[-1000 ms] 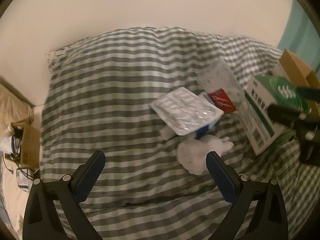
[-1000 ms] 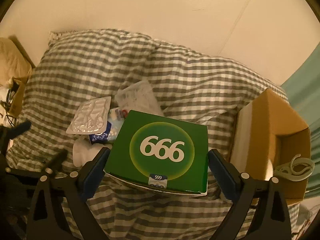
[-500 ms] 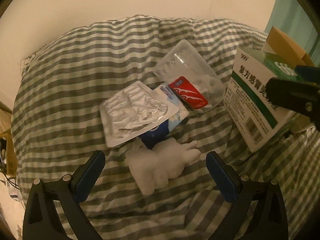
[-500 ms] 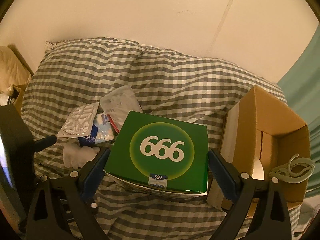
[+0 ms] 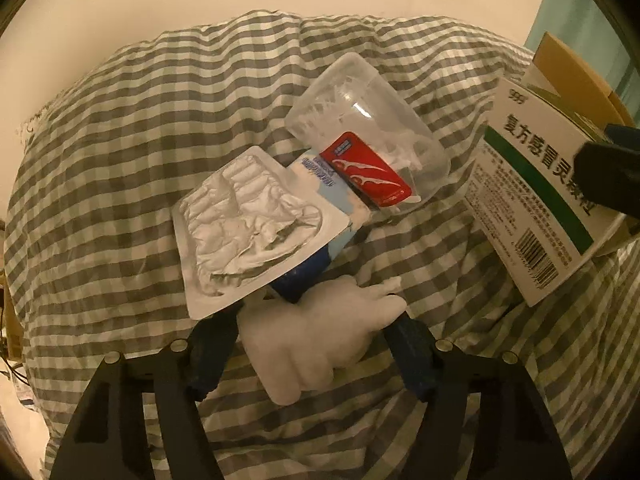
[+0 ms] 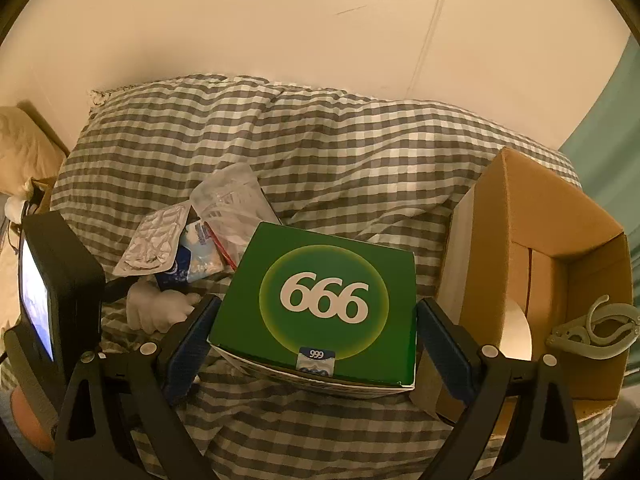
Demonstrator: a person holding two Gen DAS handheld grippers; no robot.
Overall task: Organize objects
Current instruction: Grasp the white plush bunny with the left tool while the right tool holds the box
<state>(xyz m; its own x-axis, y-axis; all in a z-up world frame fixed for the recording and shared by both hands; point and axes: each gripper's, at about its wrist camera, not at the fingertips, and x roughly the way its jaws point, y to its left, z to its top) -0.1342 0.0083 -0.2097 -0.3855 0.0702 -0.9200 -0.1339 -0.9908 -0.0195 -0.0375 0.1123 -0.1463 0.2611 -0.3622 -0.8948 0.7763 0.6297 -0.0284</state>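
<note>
My right gripper (image 6: 314, 342) is shut on a green medicine box (image 6: 320, 304) marked 999, held above the checked bedding; the box also shows in the left wrist view (image 5: 536, 200). My left gripper (image 5: 312, 344) is open with its fingers either side of a white glove (image 5: 316, 340) lying on the bed. Just beyond it lie a silver blister pack (image 5: 252, 228), a blue and white packet (image 5: 320, 216) and a clear tub of floss picks with a red label (image 5: 368, 152). The same pile shows in the right wrist view (image 6: 192, 252).
An open cardboard box (image 6: 532, 280) stands on the bed right of the green box, with a pale green clip (image 6: 592, 328) on its near edge. The grey checked duvet (image 6: 320, 152) rises toward a cream wall. The left gripper's body (image 6: 52, 288) is at the left.
My left gripper has moved forward and down to the pile, its fingers narrowing around the white glove. My right gripper keeps holding the green box and has shifted slightly toward the cardboard box.
</note>
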